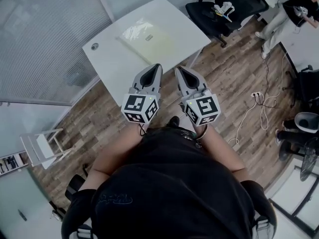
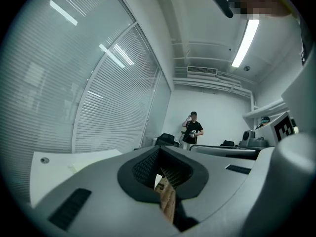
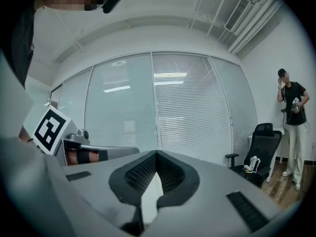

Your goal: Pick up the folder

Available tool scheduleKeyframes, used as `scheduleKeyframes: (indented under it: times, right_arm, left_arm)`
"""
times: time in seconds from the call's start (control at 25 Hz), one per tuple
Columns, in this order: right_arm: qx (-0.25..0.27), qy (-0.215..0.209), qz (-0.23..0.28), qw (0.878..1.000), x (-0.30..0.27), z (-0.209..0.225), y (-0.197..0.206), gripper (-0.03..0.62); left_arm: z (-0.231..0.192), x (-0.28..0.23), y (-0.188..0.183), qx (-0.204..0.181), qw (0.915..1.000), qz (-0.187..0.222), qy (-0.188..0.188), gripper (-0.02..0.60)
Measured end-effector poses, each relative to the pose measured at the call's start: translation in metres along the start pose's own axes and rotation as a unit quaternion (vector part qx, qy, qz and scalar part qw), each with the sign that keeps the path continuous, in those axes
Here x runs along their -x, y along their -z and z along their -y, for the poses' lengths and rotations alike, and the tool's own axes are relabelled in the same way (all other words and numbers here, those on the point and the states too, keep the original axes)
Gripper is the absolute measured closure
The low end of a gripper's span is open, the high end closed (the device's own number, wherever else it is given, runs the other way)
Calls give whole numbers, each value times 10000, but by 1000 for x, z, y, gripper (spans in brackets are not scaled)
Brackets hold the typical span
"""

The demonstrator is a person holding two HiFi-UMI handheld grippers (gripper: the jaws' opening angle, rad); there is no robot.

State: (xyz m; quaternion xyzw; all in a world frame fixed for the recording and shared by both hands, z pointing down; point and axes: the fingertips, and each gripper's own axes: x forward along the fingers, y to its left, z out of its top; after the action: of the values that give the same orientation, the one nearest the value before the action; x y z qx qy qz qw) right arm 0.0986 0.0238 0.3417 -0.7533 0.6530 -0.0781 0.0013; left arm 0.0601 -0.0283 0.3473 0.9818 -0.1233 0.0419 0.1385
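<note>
Now you hold two grippers, the left gripper (image 1: 156, 67) and the right gripper (image 1: 179, 69), side by side at the near edge of the one white table (image 1: 107, 59). Both have their jaws pressed together with nothing between them. One pale folder (image 1: 148, 37) lies flat on that table, beyond both tips, its outline faint against the top. Beyond the table stands one black chair (image 1: 219, 9). One person (image 1: 286, 11) past it is cut off by the frame.

Grey plastic left gripper (image 1: 155, 69) and matching right gripper (image 1: 180, 71): side by side, near level, tips converging, jaws closed, empty.
</note>
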Motion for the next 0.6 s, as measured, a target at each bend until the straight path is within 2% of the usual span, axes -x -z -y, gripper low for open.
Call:
scheduleKeyframes:
  times: [0.24, 0.6]
  right_arm:
    - [-120, -306, -53, 9994, -10, 40, 3, 582]
    - [-217, -550, -205, 9980, -51, 65, 15, 582]
  left_arm:
    - [-4, -36, 14, 33, 9990, -134, -434, 569]
    - [-37, -69, 22, 141, 9970, -200, -730, 569]
